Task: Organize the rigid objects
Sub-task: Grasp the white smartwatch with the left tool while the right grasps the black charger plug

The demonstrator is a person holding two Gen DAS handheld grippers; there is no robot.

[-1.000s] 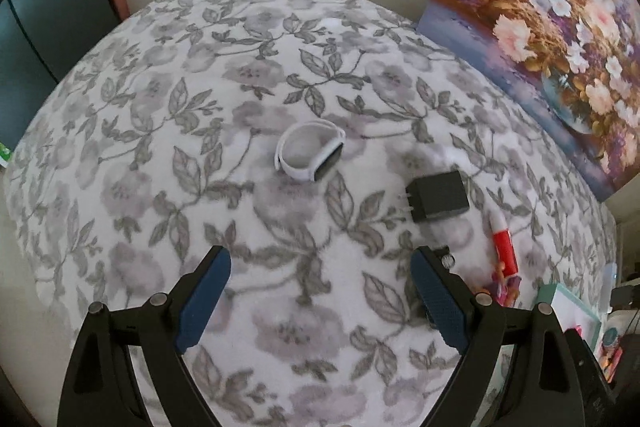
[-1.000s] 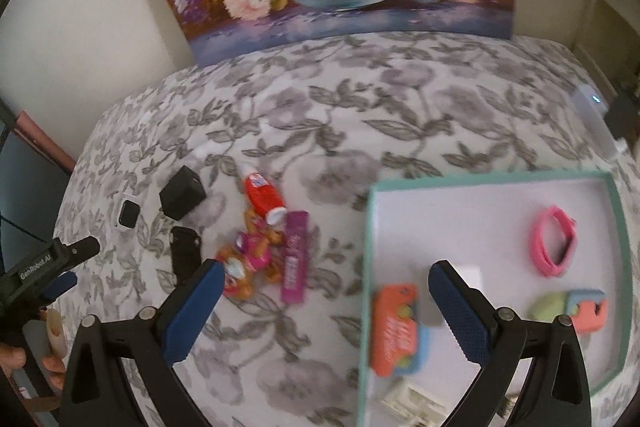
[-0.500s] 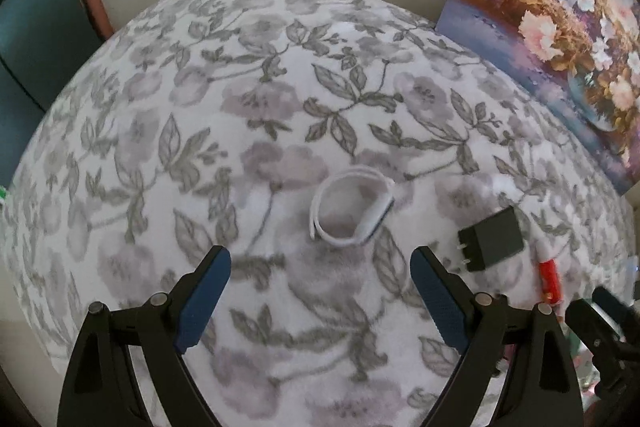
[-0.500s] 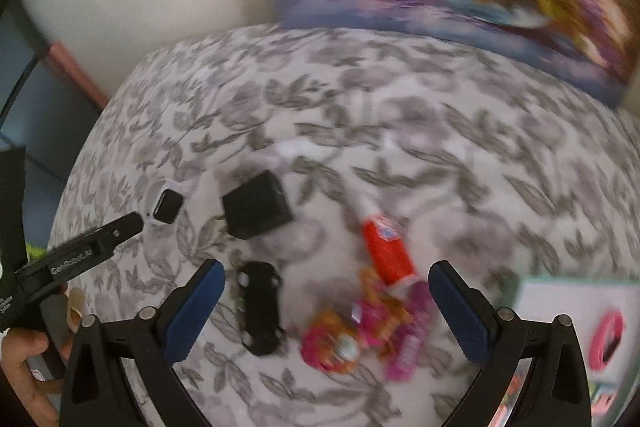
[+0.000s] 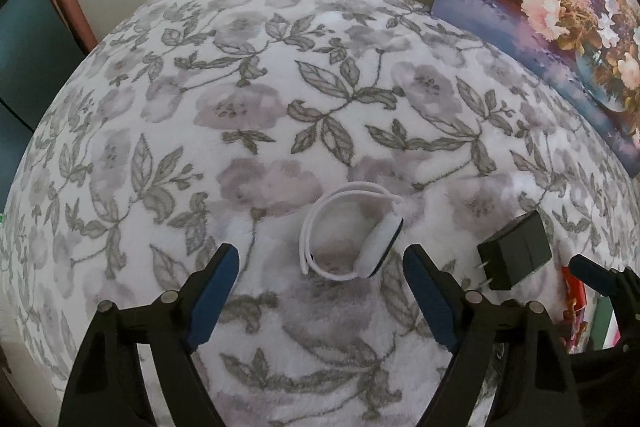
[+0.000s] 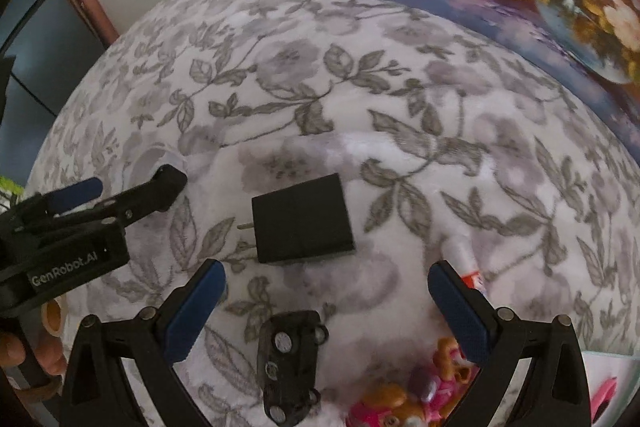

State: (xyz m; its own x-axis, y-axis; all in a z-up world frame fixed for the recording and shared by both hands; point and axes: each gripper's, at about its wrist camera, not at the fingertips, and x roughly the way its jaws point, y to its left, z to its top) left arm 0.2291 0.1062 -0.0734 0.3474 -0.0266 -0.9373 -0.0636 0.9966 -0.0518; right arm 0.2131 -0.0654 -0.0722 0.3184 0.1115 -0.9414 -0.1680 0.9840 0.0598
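Observation:
A white wristband watch [image 5: 352, 233] lies on the floral blanket just ahead of my open, empty left gripper [image 5: 320, 279]. A black plug adapter [image 5: 514, 255] lies to its right; it also shows in the right wrist view [image 6: 302, 219], just beyond my open, empty right gripper [image 6: 326, 297]. A black toy car [image 6: 290, 367] lies overturned between the right fingers. A red-and-white tube [image 6: 466, 263] lies by the right finger. A pink-and-orange toy figure [image 6: 408, 395] lies at the bottom right. The left gripper [image 6: 120, 189] also appears at the left of that view.
The floral blanket [image 5: 280, 87] covers the whole surface. A flower painting [image 5: 560, 7] leans on the wall at the back right. A teal tray corner with a pink item [image 6: 608, 391] shows at the lower right. A hand [image 6: 24, 347] holds the left tool.
Both grippers have moved forward and down. The white band now sits just ahead of the left fingers. The right view swung left from the tray to the adapter and toy car.

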